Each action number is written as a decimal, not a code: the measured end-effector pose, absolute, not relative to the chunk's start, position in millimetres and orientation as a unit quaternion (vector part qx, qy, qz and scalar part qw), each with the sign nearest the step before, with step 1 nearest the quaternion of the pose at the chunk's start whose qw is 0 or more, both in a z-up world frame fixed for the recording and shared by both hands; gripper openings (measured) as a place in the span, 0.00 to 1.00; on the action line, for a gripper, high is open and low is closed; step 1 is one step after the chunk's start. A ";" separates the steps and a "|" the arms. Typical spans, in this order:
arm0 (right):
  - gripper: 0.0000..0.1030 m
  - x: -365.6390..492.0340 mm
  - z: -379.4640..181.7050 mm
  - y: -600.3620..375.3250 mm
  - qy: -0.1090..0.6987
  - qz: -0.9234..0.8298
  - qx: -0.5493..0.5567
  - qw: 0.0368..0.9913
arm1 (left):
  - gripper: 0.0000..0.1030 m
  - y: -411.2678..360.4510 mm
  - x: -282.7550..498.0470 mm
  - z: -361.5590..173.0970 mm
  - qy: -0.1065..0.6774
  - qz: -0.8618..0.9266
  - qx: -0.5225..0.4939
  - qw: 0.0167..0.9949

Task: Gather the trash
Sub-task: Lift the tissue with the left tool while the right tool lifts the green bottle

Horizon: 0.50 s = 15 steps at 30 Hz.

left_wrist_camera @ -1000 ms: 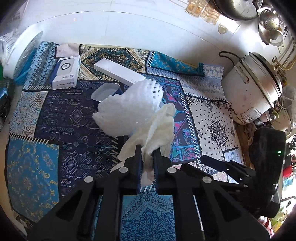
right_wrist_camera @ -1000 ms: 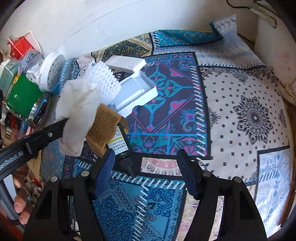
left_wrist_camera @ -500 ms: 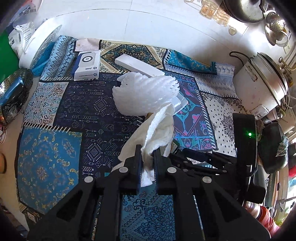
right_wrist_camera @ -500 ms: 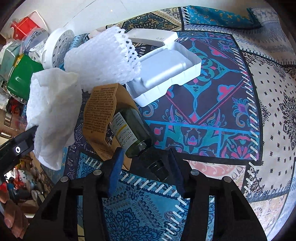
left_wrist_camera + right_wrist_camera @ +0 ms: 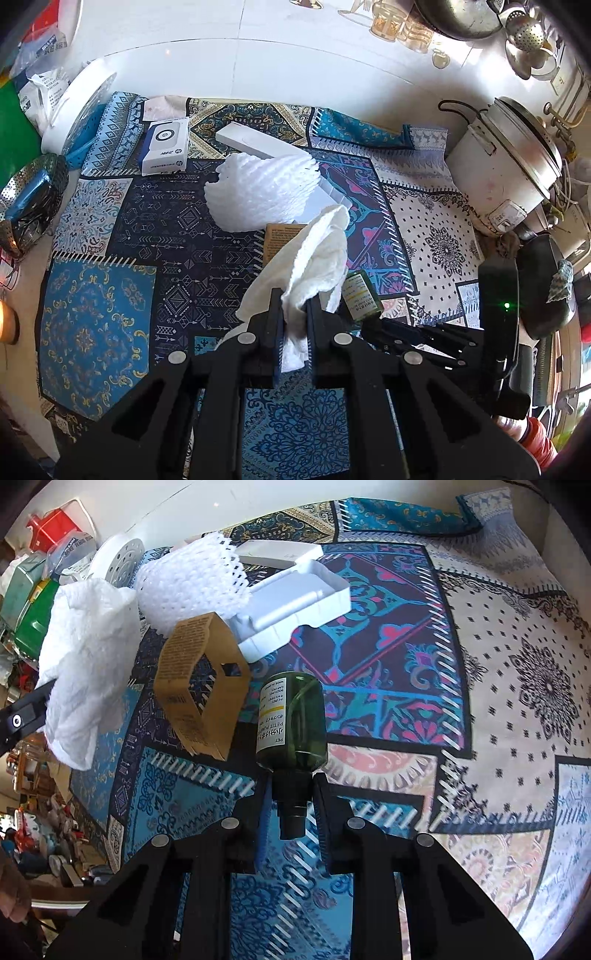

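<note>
My left gripper (image 5: 293, 314) is shut on a crumpled white paper towel (image 5: 310, 254), which hangs above the patterned cloth; the same paper towel (image 5: 81, 657) shows at the left of the right wrist view. My right gripper (image 5: 291, 797) is shut on the neck of a small dark green bottle (image 5: 291, 723), lying with its base away from me. Seen from the left wrist, that green bottle (image 5: 360, 295) sits just right of the towel. A brown cardboard sleeve (image 5: 195, 701) lies beside the bottle. A white foam net (image 5: 262, 192) and a white plastic tray (image 5: 295, 609) lie farther back.
A patterned blue cloth (image 5: 96, 317) covers the counter. A white-and-blue box (image 5: 164, 151) and a long white box (image 5: 255, 142) lie at the back. A rice cooker (image 5: 506, 177) stands at right, a metal colander (image 5: 29, 203) at left, a white wall behind.
The right gripper's jaws closed onto the green bottle's neck after coming down around it. The left gripper with the towel drew back from the foam net.
</note>
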State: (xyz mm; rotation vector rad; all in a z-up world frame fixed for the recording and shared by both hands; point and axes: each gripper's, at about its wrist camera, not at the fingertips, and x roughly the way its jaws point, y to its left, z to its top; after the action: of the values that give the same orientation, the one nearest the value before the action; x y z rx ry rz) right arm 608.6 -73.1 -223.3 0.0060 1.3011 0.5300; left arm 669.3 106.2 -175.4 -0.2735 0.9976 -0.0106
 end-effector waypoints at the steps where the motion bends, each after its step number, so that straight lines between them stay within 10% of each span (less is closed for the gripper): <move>1: 0.20 607.1 -221.1 -79.7 0.597 0.242 0.003 0.765 | 0.09 101.9 667.8 -174.2 0.475 -0.004 -0.131 0.870; 15: 0.19 571.8 -153.8 -138.5 0.533 0.276 0.000 0.800 | 0.09 56.7 618.2 -145.0 0.422 0.053 -0.161 0.890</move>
State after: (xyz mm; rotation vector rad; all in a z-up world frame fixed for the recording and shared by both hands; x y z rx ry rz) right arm 571.8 -138.5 -153.8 0.0011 1.1428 0.5911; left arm 618.2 56.7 -145.0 -0.3348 0.8769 0.1096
